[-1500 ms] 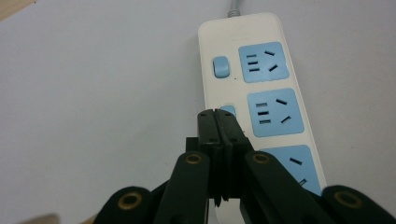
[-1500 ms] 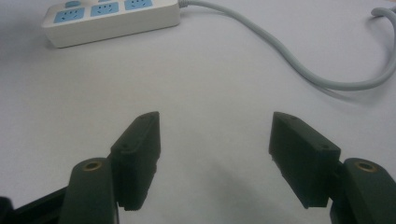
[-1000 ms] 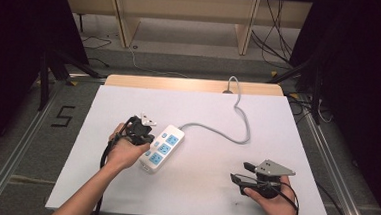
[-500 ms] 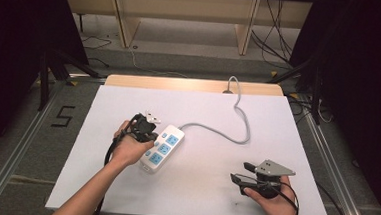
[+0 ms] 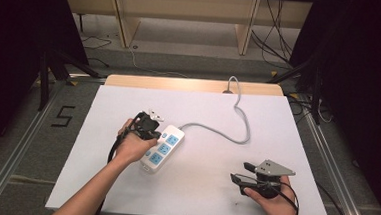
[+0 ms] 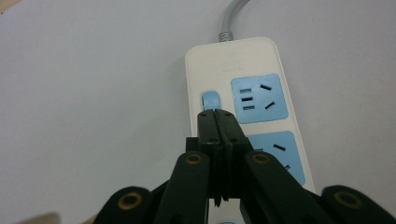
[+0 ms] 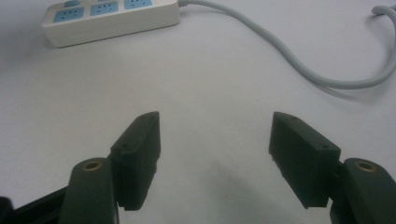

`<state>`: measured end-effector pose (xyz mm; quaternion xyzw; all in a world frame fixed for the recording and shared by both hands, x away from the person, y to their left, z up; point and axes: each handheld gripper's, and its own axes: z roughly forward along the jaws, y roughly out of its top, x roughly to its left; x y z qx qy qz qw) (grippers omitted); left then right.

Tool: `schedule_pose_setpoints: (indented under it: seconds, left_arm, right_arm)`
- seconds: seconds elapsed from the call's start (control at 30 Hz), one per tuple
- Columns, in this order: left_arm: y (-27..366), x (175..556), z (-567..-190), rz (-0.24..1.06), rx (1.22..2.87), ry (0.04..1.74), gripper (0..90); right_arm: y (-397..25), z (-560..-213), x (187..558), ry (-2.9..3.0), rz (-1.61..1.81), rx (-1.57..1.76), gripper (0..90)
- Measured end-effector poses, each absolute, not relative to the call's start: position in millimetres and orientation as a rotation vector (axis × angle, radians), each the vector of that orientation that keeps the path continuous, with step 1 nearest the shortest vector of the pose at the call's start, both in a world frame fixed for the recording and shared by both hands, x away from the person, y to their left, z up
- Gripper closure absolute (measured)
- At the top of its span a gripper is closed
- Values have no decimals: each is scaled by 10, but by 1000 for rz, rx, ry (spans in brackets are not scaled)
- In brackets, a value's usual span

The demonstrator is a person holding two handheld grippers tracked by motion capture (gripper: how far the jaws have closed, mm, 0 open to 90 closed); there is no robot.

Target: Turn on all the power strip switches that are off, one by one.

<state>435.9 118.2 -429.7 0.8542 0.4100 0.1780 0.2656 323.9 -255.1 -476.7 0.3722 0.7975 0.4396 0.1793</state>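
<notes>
While the left gripper (image 6: pixel 215 113) stood clenched on nothing, its tip rested at the blue switch (image 6: pixel 210 99) of the power strip (image 5: pixel 162 148), whose long axis ran toward one o'clock at mid-table. Well apart at four o'clock, the right gripper (image 7: pixel 215 140) lay released.

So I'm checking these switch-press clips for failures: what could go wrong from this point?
The left claw is shut, its tips at the near edge of the small blue switch, so it could slip off onto the white casing. Nothing pins the power strip: the right claw sits open and apart on the table, so a push may slide the strip.
</notes>
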Motion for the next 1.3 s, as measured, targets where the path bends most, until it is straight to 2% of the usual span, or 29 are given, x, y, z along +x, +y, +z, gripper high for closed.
schedule_pose_setpoints:
  seconds: [1.3]
  left_arm:
    - [1018, 4634, -4357, 443, 2357, 1149, 894]
  right_arm:
    - [-2549, -4769, 3240, 2259, 1241, 1049, 350]
